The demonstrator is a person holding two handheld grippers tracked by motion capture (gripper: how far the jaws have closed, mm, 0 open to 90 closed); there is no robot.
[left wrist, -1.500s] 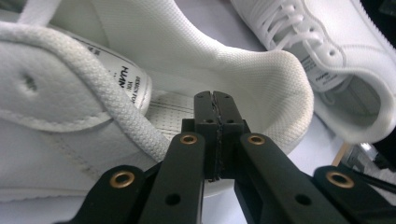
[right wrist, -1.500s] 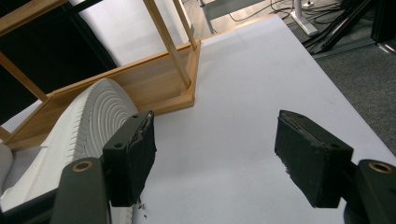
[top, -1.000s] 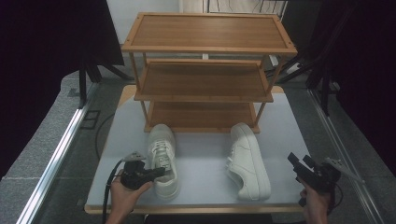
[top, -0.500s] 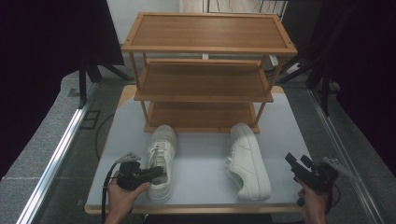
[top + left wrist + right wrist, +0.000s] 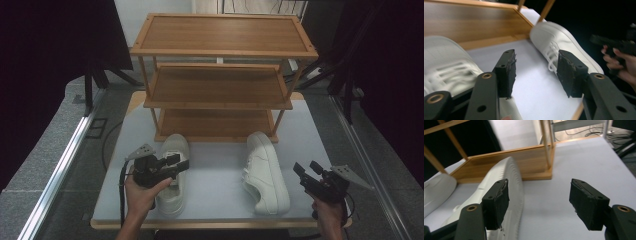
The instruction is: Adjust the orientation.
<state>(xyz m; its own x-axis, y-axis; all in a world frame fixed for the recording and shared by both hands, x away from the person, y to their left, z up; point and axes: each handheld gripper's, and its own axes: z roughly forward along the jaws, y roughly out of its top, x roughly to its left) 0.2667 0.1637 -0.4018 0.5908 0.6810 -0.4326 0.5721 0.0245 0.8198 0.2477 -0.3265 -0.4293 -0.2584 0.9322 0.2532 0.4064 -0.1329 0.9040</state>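
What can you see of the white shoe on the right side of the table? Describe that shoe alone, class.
The right white shoe is a low lace-up sneaker, smooth and leather-like, with white laces and a thick ribbed sole. It stands upright on the pale table, one end close to the wooden rack's bottom shelf. Nothing grips it.

White shoes look like smooth, matt leather; the rack is satin-finished wood – the table matt and pale grey.
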